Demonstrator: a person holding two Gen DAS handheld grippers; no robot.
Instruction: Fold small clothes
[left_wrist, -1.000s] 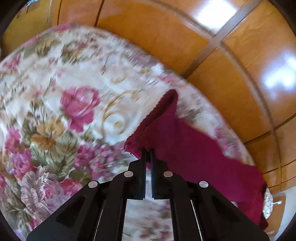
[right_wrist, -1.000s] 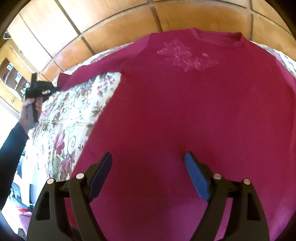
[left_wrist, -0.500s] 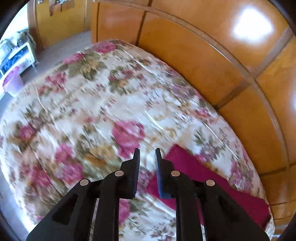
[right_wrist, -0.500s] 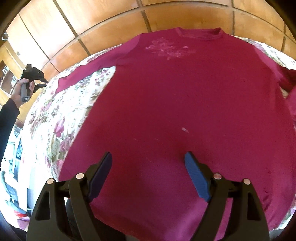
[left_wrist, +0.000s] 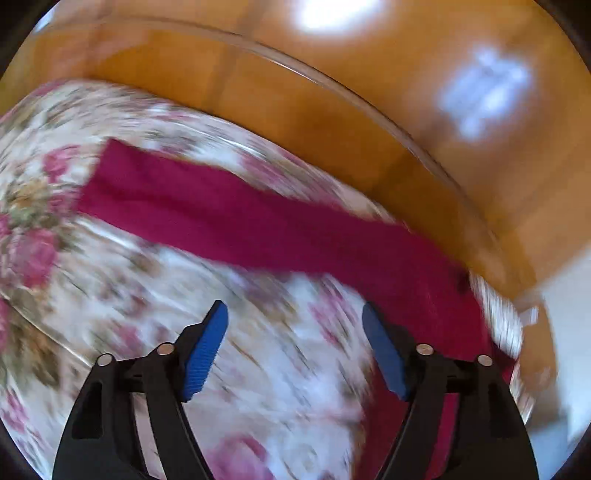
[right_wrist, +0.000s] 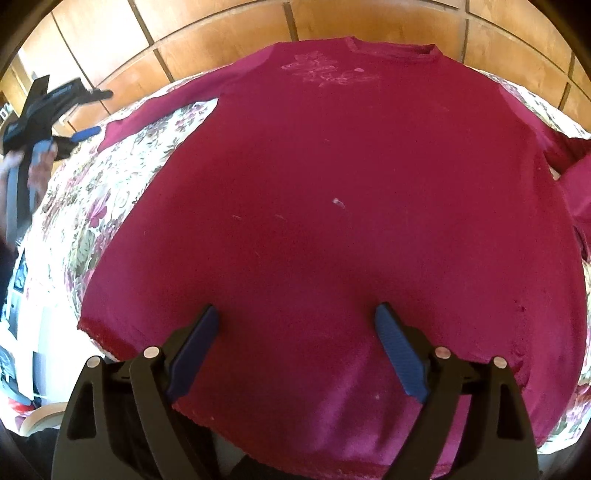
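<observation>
From the left wrist camera, we see our left tool (left_wrist: 295, 343) with its two blue fingers (left_wrist: 205, 354) wide apart and nothing between them. It hangs over the bed (left_wrist: 258, 369), near the long red sleeve (left_wrist: 240, 218) but not touching it. The sleeve lies flat and straight across the flowery bed cover. We think it lies stretched out like that so it can be folded over the shirt in one easy go. This picture is blurry, so small things are hard to tell. Behind the bed there is a shiny brown wooden wall (left_wrist: 332, 92) with bright spots of light on it.

From the right wrist camera, we see our right tool (right_wrist: 297, 350), and its fingers are wide apart too, holding nothing. It sits over the bottom part of the red shirt (right_wrist: 332, 203). The shirt lies spread out flat on the bed, neck (right_wrist: 391, 50) far from us and hem close to us. A pale flower pattern (right_wrist: 325, 72) sits just under the neck. We think the shirt is laid open like this so we can see every edge before we fold. The other sleeve (right_wrist: 576, 170) looks bunched up at the right side. Far to the left we spot the left tool (right_wrist: 51, 114) in our hand, up above the sleeve's end. Wooden panels (right_wrist: 221, 37) stand behind the bed. No fold has been made yet.
</observation>
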